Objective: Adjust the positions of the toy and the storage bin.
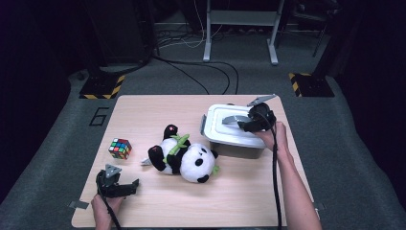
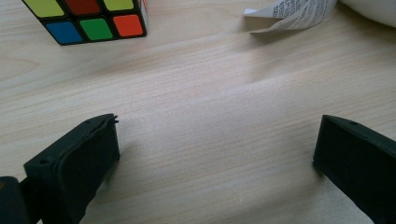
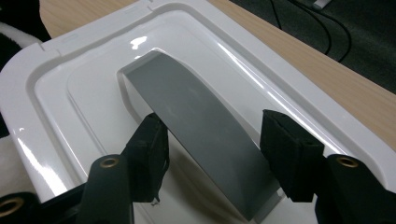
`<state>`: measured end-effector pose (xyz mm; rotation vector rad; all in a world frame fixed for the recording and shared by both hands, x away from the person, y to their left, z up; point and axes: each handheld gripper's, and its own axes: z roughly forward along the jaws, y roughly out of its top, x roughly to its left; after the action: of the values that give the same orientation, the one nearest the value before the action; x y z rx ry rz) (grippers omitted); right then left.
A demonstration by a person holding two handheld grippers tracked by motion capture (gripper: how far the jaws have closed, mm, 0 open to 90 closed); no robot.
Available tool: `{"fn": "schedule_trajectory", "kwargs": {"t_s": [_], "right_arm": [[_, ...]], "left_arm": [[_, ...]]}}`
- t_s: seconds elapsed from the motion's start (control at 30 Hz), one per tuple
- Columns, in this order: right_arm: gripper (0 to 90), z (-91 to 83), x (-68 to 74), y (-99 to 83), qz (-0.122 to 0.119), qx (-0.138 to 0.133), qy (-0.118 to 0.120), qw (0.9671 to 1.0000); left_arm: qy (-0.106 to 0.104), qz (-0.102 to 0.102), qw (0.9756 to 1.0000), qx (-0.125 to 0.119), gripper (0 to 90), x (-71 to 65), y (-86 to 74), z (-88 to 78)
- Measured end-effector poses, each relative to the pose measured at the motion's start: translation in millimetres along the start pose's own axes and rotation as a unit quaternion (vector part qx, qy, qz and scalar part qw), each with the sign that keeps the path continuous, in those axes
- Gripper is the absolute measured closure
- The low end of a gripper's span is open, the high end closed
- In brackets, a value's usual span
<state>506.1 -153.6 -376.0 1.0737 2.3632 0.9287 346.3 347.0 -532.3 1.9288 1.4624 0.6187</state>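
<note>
A grey box (image 1: 239, 148) with a white lid (image 1: 218, 125) stands at the table's right rear. Its arched grey handle (image 3: 205, 135) lies between the jaws of my right gripper (image 3: 212, 135), whose pads sit against both edges of the handle. From above, that gripper (image 1: 242, 125) reaches over the lid from the right. At the front left, my left gripper (image 1: 134, 186) rests low on the table (image 1: 239, 191), open with bare wood between its jaws (image 2: 215, 140).
A plush panda (image 1: 186, 158) lies in the table's middle, its paper tag (image 2: 294, 14) pointing toward the left gripper. A colour cube (image 1: 119, 148) (image 2: 88, 18) sits to the panda's left. Cables and stand legs cross the floor behind the table.
</note>
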Motion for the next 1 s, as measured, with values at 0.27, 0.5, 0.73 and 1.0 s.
{"fn": "schedule_trajectory", "kwargs": {"t_s": [0.27,0.5,0.73,1.0], "right_arm": [[53.9,-7.7,4.5,-12.3,0.004,-0.001,-0.012,0.9999],[59.4,-17.9,10.1,-24.1,0.035,0.002,-0.042,0.9985],[60.5,-22.0,19.4,-27.9,0.079,0.002,-0.06,0.9951],[61.2,-21.5,29.3,-27.3,0.112,-0.002,-0.054,0.9922]], "left_arm": [[0.0,0.0,1.0,0.0,0.0,-0.1,0.0,0.0],[0.0,0.001,1.0,-0.001,0.0,0.0,0.0,0.1],[0.0,0.002,1.0,0.0,0.0,-0.1,0.0,-0.1],[-0.003,0.003,1.0,0.0,0.0,-0.4,-0.1,0.0]]}}
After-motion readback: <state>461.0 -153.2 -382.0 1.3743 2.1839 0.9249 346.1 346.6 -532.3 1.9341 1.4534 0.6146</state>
